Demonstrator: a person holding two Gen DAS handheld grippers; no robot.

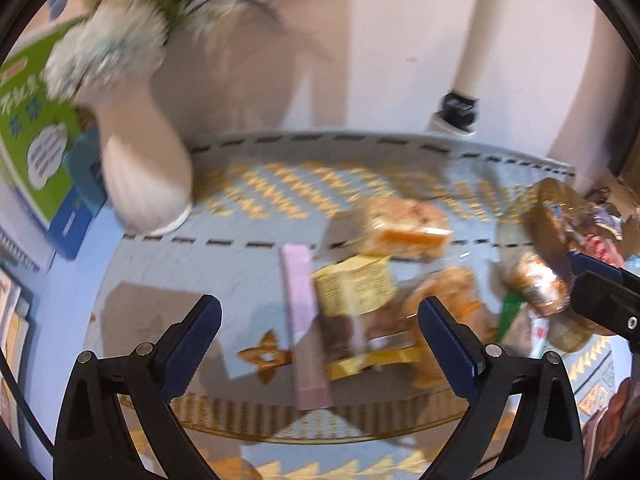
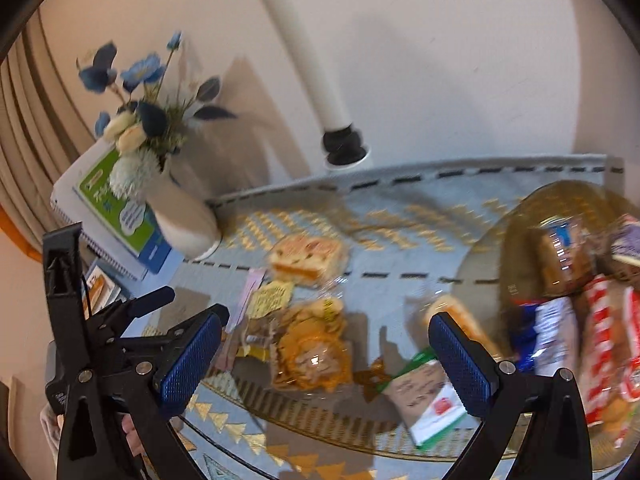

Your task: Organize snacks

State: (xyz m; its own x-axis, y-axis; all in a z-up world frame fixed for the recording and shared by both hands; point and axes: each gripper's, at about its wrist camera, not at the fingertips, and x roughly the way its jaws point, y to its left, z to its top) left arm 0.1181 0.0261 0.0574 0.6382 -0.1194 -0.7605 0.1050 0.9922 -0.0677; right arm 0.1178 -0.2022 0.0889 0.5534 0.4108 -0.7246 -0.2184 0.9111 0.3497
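Now both grippers hang open over the snacks: the left gripper (image 1: pixel 320 344) above a pink bar (image 1: pixel 303 320), holding nothing. Also the right gripper (image 2: pixel 326 360) is empty, near a green packet (image 2: pixel 424 404).

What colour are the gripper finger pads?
Blue pads on black arms, clearest in the right wrist view.

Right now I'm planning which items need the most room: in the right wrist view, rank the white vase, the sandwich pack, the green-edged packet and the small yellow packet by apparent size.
1. white vase
2. green-edged packet, though being nearer the camera enlarges it
3. sandwich pack, close to the packet; order unsure
4. small yellow packet
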